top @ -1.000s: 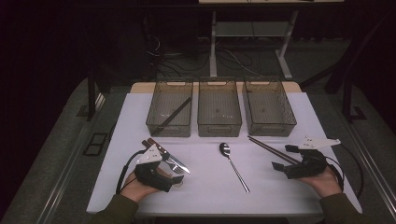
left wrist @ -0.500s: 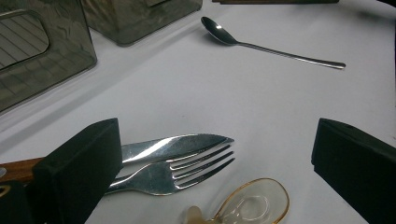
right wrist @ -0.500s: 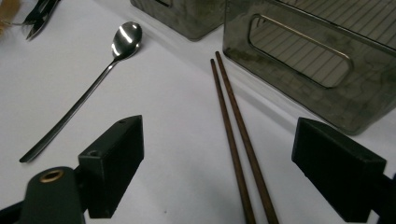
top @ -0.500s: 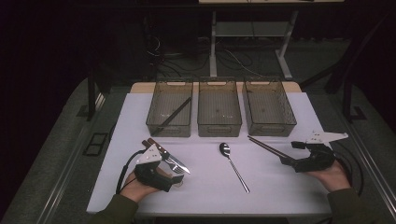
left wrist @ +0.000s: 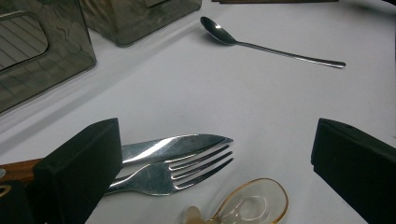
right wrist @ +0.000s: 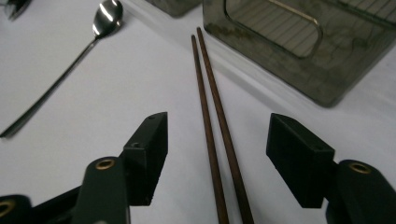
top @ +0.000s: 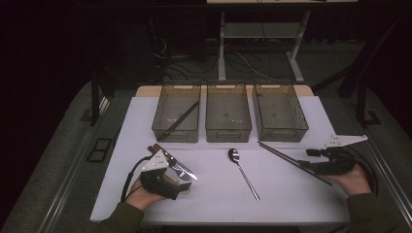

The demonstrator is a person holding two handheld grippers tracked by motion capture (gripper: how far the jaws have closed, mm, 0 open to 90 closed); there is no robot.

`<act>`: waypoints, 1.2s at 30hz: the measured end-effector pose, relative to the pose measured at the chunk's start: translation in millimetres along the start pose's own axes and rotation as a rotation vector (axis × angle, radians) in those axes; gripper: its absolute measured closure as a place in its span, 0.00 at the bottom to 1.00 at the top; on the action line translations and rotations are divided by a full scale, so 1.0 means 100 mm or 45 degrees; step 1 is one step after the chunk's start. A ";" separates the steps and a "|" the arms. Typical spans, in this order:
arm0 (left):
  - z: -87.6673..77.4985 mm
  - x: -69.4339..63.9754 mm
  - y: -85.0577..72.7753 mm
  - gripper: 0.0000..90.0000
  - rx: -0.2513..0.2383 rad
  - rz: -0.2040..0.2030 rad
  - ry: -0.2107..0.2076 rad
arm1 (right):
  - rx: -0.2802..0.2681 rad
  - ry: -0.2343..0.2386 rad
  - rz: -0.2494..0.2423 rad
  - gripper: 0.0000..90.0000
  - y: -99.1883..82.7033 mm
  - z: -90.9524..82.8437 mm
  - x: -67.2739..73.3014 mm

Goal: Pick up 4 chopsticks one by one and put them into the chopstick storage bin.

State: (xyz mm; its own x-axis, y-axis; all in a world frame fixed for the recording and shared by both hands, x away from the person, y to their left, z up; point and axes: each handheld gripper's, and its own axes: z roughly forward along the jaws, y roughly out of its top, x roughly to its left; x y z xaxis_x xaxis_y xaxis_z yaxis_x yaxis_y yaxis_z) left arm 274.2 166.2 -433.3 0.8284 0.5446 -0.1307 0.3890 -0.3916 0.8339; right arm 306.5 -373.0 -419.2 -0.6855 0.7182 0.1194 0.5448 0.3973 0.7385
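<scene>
Looks like cutlery sorting: right hand-held gripper spread astride the dark wooden chopsticks, needing a squeeze next; left hand-held gripper spread, idle at 7 o'clock.

The white table is being lit brightly from above, while the room beyond its far edge is being left almost black. Glare is being thrown off the knife and fork (sharply rendered). The nearest black jaws are being blurred slightly, and shadows are being kept soft.
</scene>
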 end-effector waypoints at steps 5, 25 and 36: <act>0.01 0.00 0.00 0.01 0.003 -0.002 -0.002 | 0.040 0.000 0.008 0.53 -0.05 0.01 -0.05; 0.01 0.00 0.00 0.01 0.002 -0.004 -0.014 | 0.206 -0.021 -0.024 0.85 -0.21 0.04 -0.21; 0.02 0.00 0.00 0.02 0.008 -0.007 -0.021 | 0.239 -0.033 -0.087 0.90 -0.23 0.07 -0.19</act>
State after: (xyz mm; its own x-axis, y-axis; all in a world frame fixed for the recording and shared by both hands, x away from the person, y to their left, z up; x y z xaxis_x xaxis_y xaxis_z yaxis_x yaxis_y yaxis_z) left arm 274.6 164.8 -434.1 0.8327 0.5347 -0.1439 0.3959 -0.3931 0.8299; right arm 310.5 -392.0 -443.2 -0.7128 0.6992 0.0545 0.5794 0.5434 0.6074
